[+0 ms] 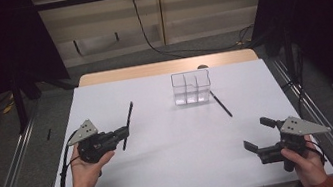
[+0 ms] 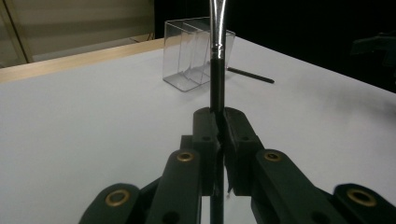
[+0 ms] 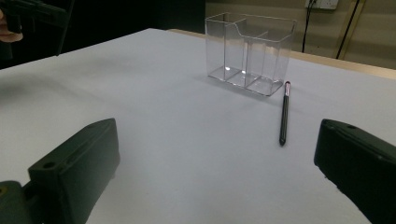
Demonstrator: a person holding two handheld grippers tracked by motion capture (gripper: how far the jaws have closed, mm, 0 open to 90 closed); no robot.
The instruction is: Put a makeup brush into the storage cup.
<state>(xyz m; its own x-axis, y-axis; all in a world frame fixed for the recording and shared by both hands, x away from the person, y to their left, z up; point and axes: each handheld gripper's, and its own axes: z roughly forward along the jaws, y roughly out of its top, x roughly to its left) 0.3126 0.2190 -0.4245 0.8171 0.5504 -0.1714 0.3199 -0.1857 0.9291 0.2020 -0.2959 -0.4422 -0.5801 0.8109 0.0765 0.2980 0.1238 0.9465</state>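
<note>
Nearest the person, the right tongs (image 1: 258, 133) hover over the white desk (image 1: 180, 162) with jaws spread wide and nothing between them. On the left side, the left tongs (image 1: 124, 133) are clamped tight on the black handle of a makeup brush (image 1: 128, 125), lifted off the desk. Farther back, a second brush (image 1: 221, 103) lies flat just beside the clear three-compartment organizer (image 1: 192, 88).

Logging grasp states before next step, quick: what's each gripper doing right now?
Left gripper: shut on the black brush, clamped on its handle.
Right gripper: open, holding nothing; the second brush lies on the table ahead of it.
</note>
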